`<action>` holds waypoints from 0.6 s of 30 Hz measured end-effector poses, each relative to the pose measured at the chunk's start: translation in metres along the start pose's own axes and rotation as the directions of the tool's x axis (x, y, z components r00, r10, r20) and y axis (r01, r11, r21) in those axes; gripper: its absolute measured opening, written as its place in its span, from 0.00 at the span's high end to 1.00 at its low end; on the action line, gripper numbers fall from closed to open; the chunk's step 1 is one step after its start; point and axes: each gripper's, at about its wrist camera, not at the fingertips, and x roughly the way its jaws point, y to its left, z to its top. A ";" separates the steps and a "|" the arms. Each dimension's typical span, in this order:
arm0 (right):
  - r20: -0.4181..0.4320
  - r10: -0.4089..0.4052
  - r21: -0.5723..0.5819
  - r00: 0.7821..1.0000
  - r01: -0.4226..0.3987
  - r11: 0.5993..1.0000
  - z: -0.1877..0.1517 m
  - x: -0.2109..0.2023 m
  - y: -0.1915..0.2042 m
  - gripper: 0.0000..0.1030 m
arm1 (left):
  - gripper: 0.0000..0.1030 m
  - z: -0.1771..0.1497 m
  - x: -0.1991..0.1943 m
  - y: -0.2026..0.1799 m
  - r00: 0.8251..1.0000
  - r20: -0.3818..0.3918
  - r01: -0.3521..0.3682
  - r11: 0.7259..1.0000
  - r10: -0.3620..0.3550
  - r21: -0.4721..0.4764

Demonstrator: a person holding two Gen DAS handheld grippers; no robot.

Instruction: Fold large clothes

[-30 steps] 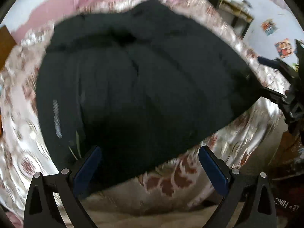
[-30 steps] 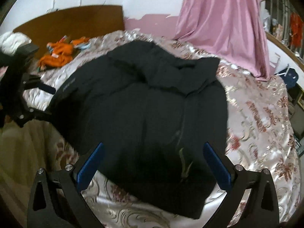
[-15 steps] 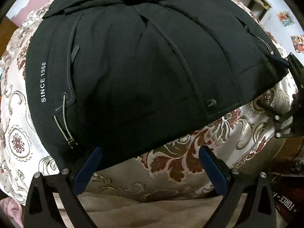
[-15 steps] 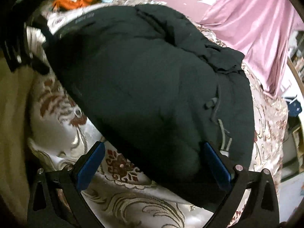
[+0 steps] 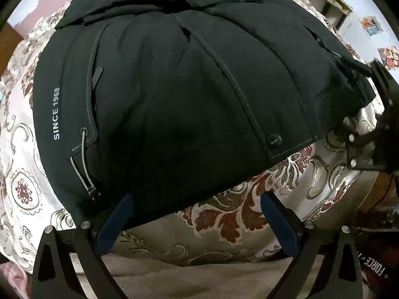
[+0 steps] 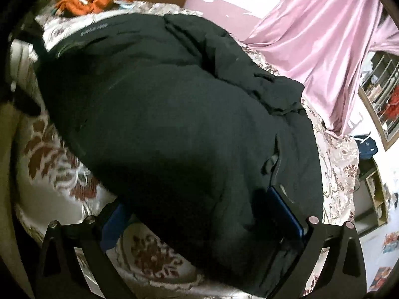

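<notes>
Black padded jacket (image 5: 174,87) lay spread on the bed (image 5: 244,214), over the floral satin bedspread, hem toward the near edge. In the left wrist view it filled everything from 9 to 3 o'clock.

Left tool (image 5: 197,214): jaws wide, nothing held. It sat at the hem, left finger tip touching or just over the fabric at 7 o'clock, right finger over bare bedspread.

Right tool (image 6: 199,214): jaws wide, straddling the jacket's other hem corner. Fabric bulged between the fingers, no clamp visible. From the left view it showed at 3 o'clock, against the jacket's edge.

Handling, my read: bulky, soft, puffy fill. Will spring back and hold air, so folds won't stay flat without pressing. Shell looked smooth, and the satin under it is slick, so the whole thing would likely slide rather than pivot. Fairly heavy for a two-finger pinch.

Where to grab: hem corners, on the stitched seam edge. Avoid the drawcord (image 5: 84,164) near 8 o'clock and the snap (image 5: 273,140); a bite on those would slip.

Orange clothes (image 6: 87,0) near the headboard, well clear.
</notes>
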 end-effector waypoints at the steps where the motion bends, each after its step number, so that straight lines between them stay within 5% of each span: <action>1: -0.001 0.015 0.013 1.000 -0.015 1.000 0.003 0.000 -0.004 0.02 | 0.00 0.000 -0.001 -0.003 1.000 0.005 -0.003 1.000 0.003 0.008; 4: -0.005 0.069 0.063 0.998 -0.068 0.996 0.008 0.001 -0.016 0.06 | 0.00 0.001 -0.004 -0.009 1.000 0.015 -0.009 1.000 0.009 0.027; 11: 0.025 0.222 0.176 0.975 -0.223 0.959 0.030 -0.006 -0.038 0.45 | 0.00 0.002 -0.005 -0.018 0.999 0.027 -0.042 0.997 0.040 0.064; 18: 0.105 0.318 0.305 0.942 -0.335 0.891 0.060 -0.014 -0.069 0.53 | 0.02 0.013 -0.007 -0.028 0.994 0.044 -0.097 0.994 0.095 0.044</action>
